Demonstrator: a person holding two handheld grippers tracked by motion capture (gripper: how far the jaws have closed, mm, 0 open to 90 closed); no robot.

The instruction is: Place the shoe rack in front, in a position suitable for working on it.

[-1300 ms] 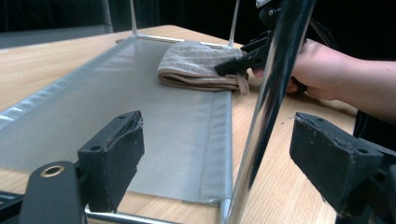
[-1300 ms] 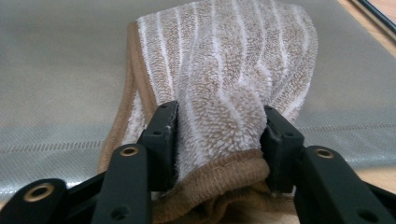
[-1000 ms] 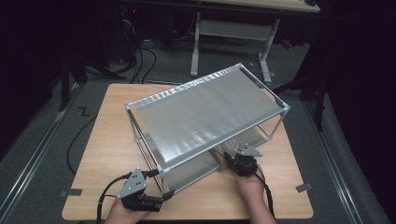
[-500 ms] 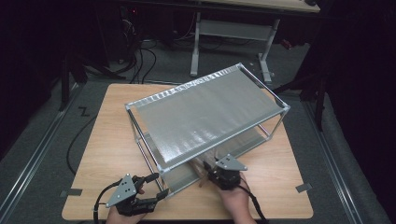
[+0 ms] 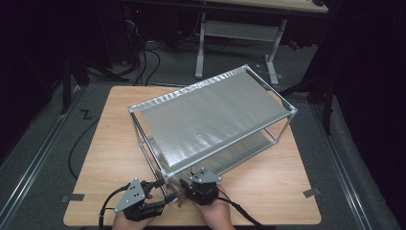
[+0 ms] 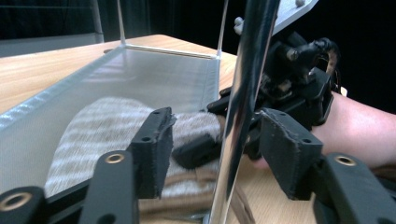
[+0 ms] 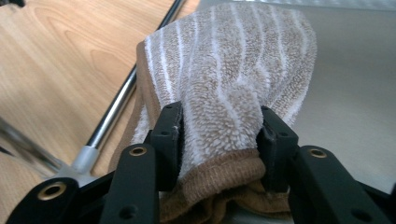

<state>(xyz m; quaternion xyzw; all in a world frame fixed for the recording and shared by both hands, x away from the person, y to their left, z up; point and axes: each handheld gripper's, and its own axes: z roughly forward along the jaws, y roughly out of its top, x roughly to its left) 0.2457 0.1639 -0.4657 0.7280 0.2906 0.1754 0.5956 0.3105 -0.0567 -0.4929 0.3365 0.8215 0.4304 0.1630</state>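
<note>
A fuzzy brown sock with white stripes (image 7: 233,56) lies at the near end of the grey lower shelf (image 7: 355,93) of a two-tier metal rack (image 5: 210,120). My right gripper (image 7: 219,135) is shut on its cuff end; in the high view the right gripper (image 5: 187,188) is at the rack's near corner. My left gripper (image 6: 217,140) stands open with the rack's chrome corner post (image 6: 240,107) between its jaws, not touching either one. Through the shelf's mesh side the sock (image 6: 93,135) shows. In the high view the left gripper (image 5: 163,192) is close beside the right one.
The rack stands diagonally on a wooden table (image 5: 110,143), with bare wood left, right and in front of it. Tape marks (image 5: 311,192) sit near the front corners. Behind the table are a white desk frame (image 5: 239,33) and cables on the floor (image 5: 143,57).
My right gripper has moved left and toward the person along the rack's front, to the near corner. My left gripper has turned in to the corner post.
</note>
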